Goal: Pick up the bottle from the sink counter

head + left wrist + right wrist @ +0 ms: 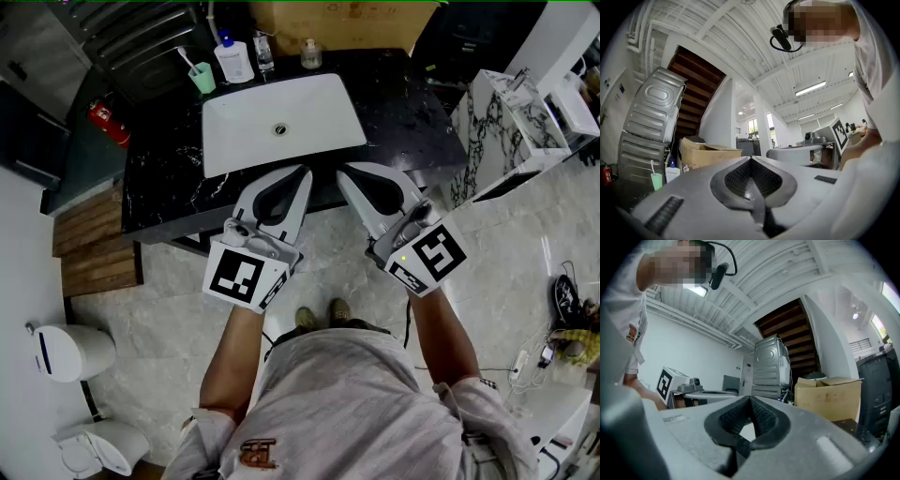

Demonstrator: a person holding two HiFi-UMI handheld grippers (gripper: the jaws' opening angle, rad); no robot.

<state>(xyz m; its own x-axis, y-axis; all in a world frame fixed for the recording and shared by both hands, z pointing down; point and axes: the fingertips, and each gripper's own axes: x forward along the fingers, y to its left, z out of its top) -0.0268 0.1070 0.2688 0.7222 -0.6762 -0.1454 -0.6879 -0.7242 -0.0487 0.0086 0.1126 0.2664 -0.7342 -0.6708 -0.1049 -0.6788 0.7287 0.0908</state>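
Three bottles stand along the back of the black sink counter (pixel 412 117): a white pump bottle (pixel 232 58) with a blue top, a small clear bottle (pixel 263 52) and a squat round bottle (pixel 310 54). The pump bottle (pixel 671 172) also shows low at the left of the left gripper view. My left gripper (pixel 304 172) and right gripper (pixel 342 172) hover side by side over the counter's front edge, just below the white basin (pixel 281 122). They are well short of the bottles. Both are shut with nothing in them, as the left gripper (pixel 751 159) and right gripper (pixel 751 398) views confirm.
A green cup (pixel 201 77) with a toothbrush stands left of the pump bottle. A cardboard box (pixel 342 23) sits behind the counter. A red fire extinguisher (pixel 110 124) and a wooden mat (pixel 94 244) lie left, a marble-patterned cabinet (pixel 497 131) right, a toilet (pixel 98 448) lower left.
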